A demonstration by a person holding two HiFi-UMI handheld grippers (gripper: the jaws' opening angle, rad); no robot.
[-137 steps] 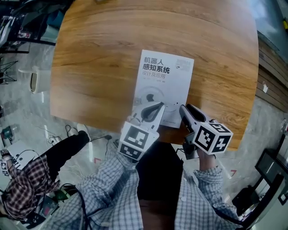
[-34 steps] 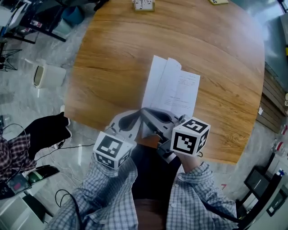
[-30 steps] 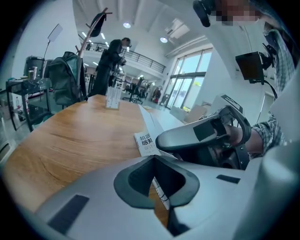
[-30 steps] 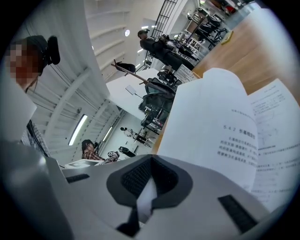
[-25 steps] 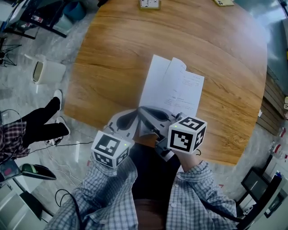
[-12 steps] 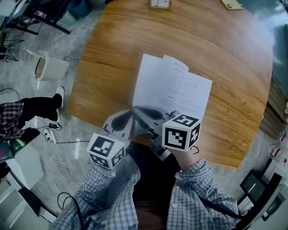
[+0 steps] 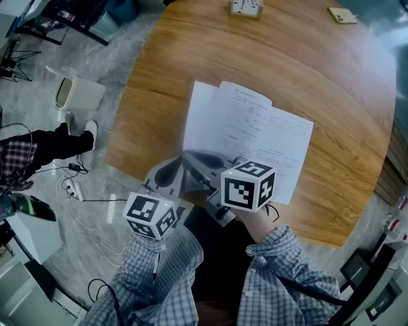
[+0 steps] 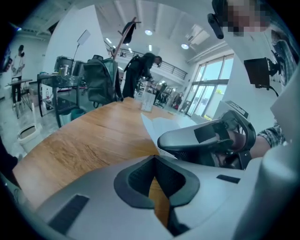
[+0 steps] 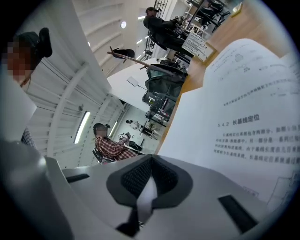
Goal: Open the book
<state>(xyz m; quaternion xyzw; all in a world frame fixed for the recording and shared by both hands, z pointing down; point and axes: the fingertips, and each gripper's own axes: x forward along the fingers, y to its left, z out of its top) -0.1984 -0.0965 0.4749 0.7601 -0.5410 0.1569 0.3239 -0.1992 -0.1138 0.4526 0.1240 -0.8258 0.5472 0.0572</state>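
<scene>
The book [image 7: 255, 140] lies open on the wooden table [image 7: 306, 70], white printed pages up. My right gripper [image 7: 192, 156] reaches leftward over the book's near left corner and is shut on a page. In the right gripper view that white sheet runs between the jaws [image 9: 149, 165], and the printed page [image 9: 243, 117] fills the right side. My left gripper [image 7: 173, 167] sits just left of it at the table's near edge, shut with nothing in it. The left gripper view shows only wood behind its jaws [image 8: 155, 164], with the right gripper [image 8: 206, 140] and the book [image 8: 164, 125] beyond.
A small white stand [image 7: 245, 6] and a yellowish card [image 7: 342, 14] lie at the table's far edge. On the floor to the left are a white bin [image 7: 76, 94], cables and a person's legs [image 7: 38, 143]. The table's near edge runs just under my grippers.
The book lay shut with its cover up 5.5 s ago. Since then it has come open, and the raised pages have swung rightward and settled flatter. Both grippers stayed at its near left corner.
</scene>
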